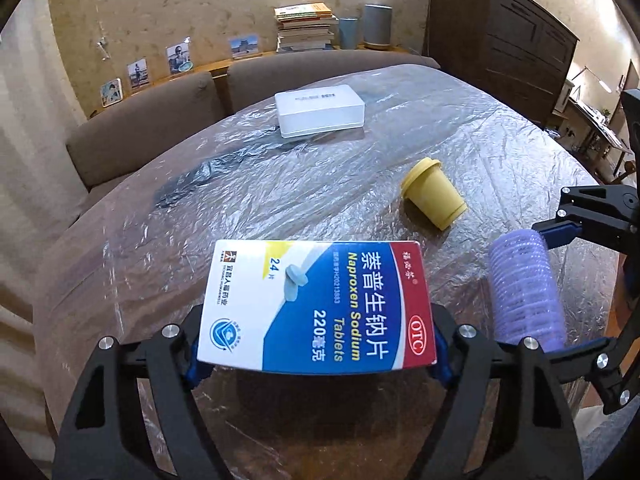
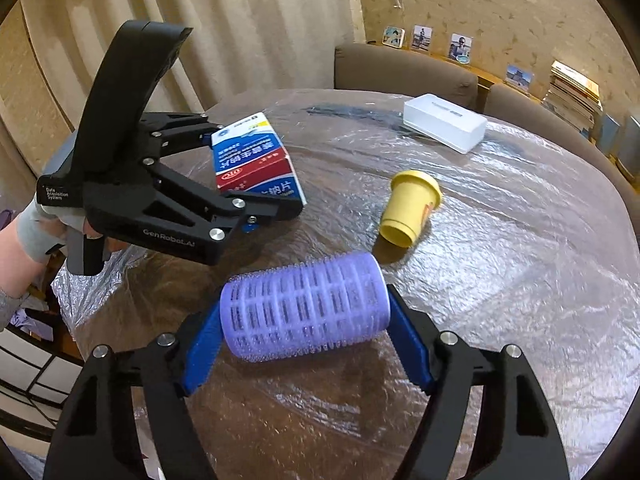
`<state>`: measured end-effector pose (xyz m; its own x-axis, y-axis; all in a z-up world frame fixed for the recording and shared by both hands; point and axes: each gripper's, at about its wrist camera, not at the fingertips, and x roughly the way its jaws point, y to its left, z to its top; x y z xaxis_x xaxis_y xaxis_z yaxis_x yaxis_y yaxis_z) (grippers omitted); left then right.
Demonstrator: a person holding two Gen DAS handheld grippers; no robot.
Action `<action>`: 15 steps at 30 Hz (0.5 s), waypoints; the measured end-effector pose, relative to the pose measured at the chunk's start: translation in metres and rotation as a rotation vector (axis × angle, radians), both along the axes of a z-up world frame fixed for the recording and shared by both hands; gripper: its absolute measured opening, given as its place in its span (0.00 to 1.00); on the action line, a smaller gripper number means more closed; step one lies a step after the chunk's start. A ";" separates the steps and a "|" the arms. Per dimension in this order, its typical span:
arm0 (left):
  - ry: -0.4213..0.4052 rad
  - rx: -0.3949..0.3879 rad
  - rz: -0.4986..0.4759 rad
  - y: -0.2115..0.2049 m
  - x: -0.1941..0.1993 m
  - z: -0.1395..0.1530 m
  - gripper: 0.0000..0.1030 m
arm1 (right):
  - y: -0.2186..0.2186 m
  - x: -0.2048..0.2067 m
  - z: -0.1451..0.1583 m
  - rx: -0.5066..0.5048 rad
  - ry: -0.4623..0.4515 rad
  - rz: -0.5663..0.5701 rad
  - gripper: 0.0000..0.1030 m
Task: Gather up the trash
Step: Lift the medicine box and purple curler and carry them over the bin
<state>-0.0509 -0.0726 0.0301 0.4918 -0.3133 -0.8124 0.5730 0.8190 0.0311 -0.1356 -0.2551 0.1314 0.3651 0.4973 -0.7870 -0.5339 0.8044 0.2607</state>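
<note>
My left gripper (image 1: 316,352) is shut on a red, white and blue medicine box (image 1: 316,300) and holds it above the table; it also shows in the right wrist view (image 2: 256,160). My right gripper (image 2: 306,328) is shut on a purple hair roller (image 2: 304,304), gripped at its two ends; the roller also shows in the left wrist view (image 1: 524,288). A yellow paper cup (image 1: 434,194) lies on its side on the table, beyond both grippers, and shows in the right wrist view (image 2: 410,208) too.
The round table (image 1: 500,140) is covered in crinkled clear plastic film. A white rectangular box (image 1: 320,114) stands at the far side. Brown chairs (image 1: 160,132), a shelf with photos and stacked books (image 1: 306,26), and a dark cabinet (image 1: 500,36) stand behind.
</note>
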 end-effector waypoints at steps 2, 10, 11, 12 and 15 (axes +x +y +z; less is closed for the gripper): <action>-0.003 0.003 0.011 0.000 -0.002 0.001 0.78 | -0.002 -0.001 0.000 0.001 -0.002 -0.004 0.72; -0.006 -0.011 0.033 0.004 -0.014 0.007 0.78 | -0.009 -0.009 0.004 0.009 -0.005 -0.023 0.72; -0.008 -0.013 0.036 0.005 -0.017 0.009 0.78 | -0.010 -0.010 0.006 0.012 -0.005 -0.026 0.72; -0.009 -0.014 0.039 0.005 -0.019 0.010 0.78 | -0.012 -0.012 0.007 0.012 -0.008 -0.030 0.72; -0.014 -0.014 0.051 0.006 -0.027 0.013 0.78 | -0.015 -0.015 0.009 0.012 -0.013 -0.039 0.72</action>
<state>-0.0780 -0.0666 0.0431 0.5192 -0.2983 -0.8009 0.5298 0.8477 0.0278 -0.1507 -0.2703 0.1403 0.3940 0.4920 -0.7763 -0.5056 0.8214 0.2639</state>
